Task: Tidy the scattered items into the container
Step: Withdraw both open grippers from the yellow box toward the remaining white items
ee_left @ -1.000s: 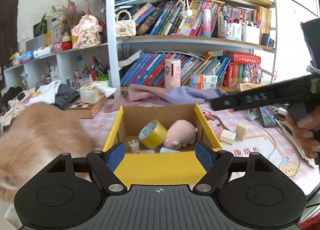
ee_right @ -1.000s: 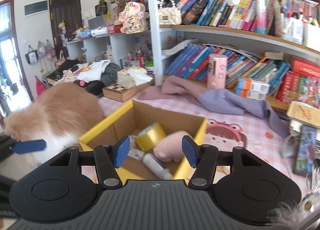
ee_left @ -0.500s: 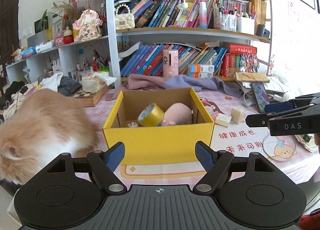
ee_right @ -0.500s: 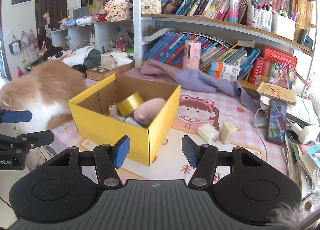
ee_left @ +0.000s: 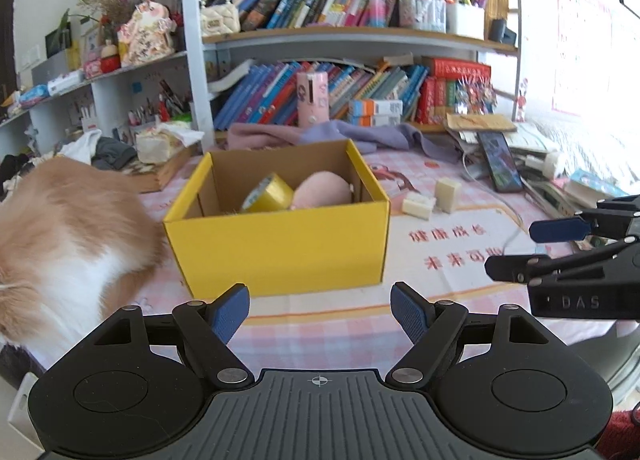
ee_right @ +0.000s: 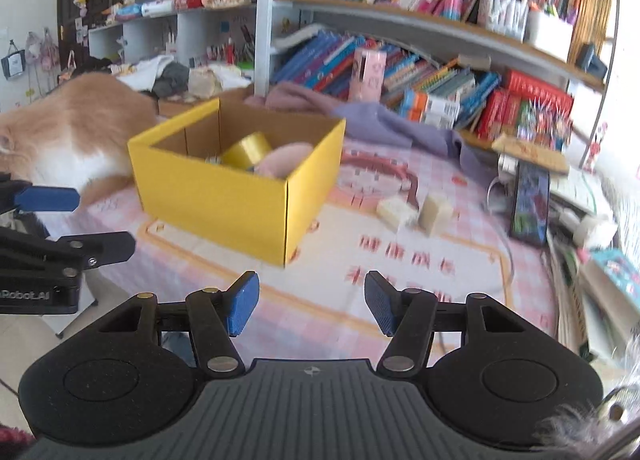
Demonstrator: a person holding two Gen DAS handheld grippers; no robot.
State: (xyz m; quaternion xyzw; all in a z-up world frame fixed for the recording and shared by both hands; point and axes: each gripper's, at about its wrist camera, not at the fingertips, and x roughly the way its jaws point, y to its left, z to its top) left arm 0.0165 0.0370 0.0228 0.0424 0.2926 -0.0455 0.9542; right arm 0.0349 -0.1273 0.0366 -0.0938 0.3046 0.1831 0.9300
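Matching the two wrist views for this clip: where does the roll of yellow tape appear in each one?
Left wrist view: the roll of yellow tape sits inside the yellow box, centre of the picture, just left of the pink plush.
Right wrist view: the roll is left of centre in the upper half, inside the same box, again left of the plush.
Shared landmark: the two pale blocks on the pink mat, right of the box in both.

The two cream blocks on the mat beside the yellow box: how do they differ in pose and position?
The nearer block lies flat on its broad side; the farther block stands upright on a narrow side. The flat block sits closer to the yellow box; the upright block is further out towards the phone. Both are cream, similar in size, and outside the box.
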